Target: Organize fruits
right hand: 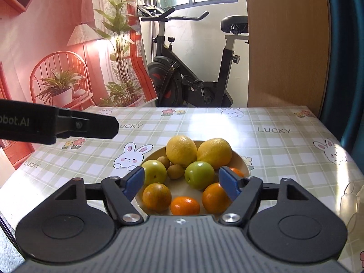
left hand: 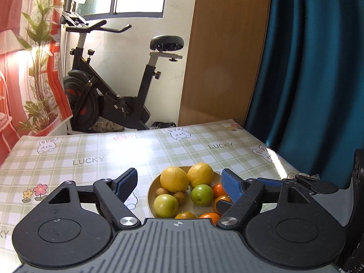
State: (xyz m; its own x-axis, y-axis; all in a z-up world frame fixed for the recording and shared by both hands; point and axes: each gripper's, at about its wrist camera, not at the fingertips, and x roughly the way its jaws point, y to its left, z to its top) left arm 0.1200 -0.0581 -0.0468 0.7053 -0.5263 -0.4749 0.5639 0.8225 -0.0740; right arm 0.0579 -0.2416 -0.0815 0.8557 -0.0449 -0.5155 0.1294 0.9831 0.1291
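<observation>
Fruit sits heaped in the plate (right hand: pixel 244 162) at the worktop's (right hand: pixel 284 154) centre, lemons (right hand: pixel 181 150) at twelve o'clock, as left gripper (left hand: pixel 180 185) and right gripper (right hand: pixel 182 182) hover, jaws spread, empty. Any nudge risks rolling the oranges (right hand: pixel 157 197) off.

"LUCKY" repeats across the tablecloth (right hand: pixel 284 150); the left gripper (right hand: pixel 91 126) reads "obot.AI".
</observation>
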